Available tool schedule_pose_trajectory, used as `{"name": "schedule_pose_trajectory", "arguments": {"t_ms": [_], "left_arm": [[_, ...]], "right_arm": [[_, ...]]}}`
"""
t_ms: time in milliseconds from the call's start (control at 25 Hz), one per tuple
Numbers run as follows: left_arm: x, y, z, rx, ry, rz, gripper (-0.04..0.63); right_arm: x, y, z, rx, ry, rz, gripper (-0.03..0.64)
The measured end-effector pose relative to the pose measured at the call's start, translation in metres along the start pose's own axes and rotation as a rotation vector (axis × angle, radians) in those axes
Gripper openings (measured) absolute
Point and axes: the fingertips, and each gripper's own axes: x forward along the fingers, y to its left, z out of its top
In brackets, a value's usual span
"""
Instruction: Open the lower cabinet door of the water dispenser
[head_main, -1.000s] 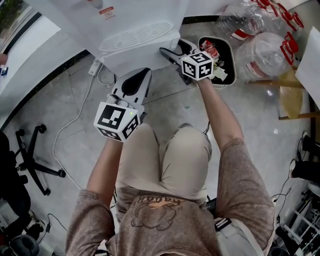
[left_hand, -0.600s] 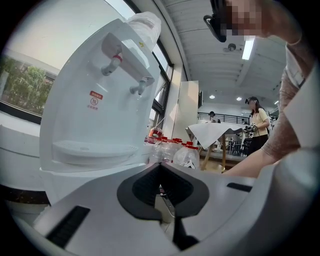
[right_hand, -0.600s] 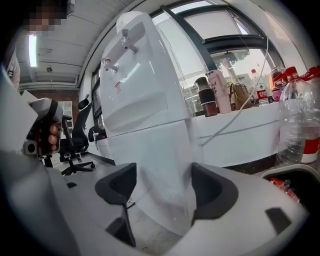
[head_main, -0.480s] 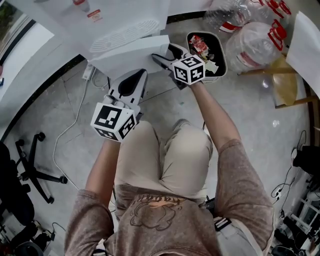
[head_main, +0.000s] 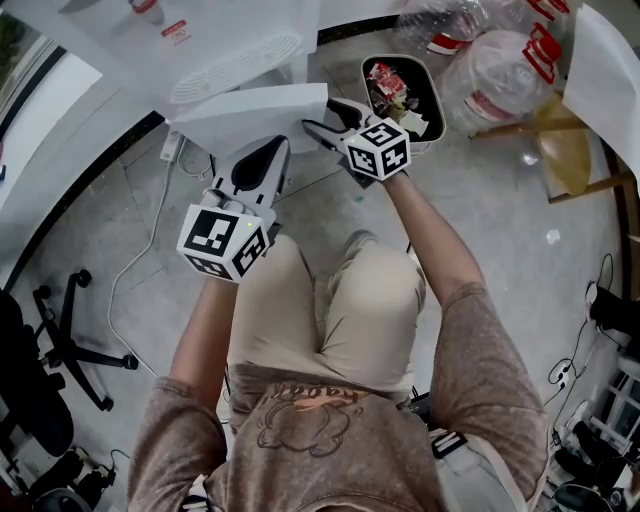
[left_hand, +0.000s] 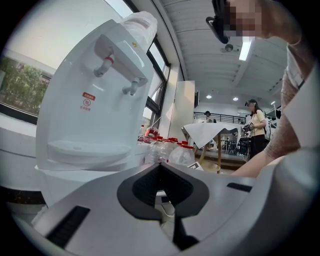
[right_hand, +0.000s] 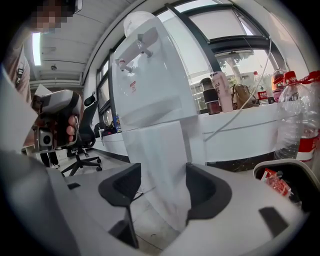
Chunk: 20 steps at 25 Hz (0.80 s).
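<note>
The white water dispenser (head_main: 235, 62) stands ahead of my knees, and its lower cabinet door (head_main: 255, 110) is swung out from the body. My right gripper (head_main: 325, 112) is at the door's free edge. In the right gripper view the door panel (right_hand: 162, 160) fills the gap of the right gripper (right_hand: 162, 186). Its jaws have just been closing, but they stand apart and no pad clamps the panel. My left gripper (head_main: 272, 150) hangs just in front of the door with its jaws together and nothing in them. The left gripper (left_hand: 160, 170) points at the dispenser (left_hand: 95, 105).
A black bin (head_main: 438, 100) with rubbish stands right of the dispenser, with big water bottles (head_main: 500, 80) and a wooden stand (head_main: 565, 135) beyond. A cable (head_main: 150, 240) runs over the floor at the left, near an office chair (head_main: 60, 340). A person (left_hand: 256, 132) stands in the background.
The cabinet door has swung further out from the dispenser. My right gripper has moved left with the door's edge, its jaws drawing closer together. The left gripper has barely shifted.
</note>
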Motion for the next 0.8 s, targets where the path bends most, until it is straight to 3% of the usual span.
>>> {"name": "schedule_pose_trajectory", "arguments": {"t_ms": [800], "left_arm": [[-0.004, -0.021, -0.008, -0.001, 0.013, -0.035, 0.014]], "right_arm": [[-0.038, 0.045, -0.023, -0.038, 0.045, 0.108, 0.209]]}}
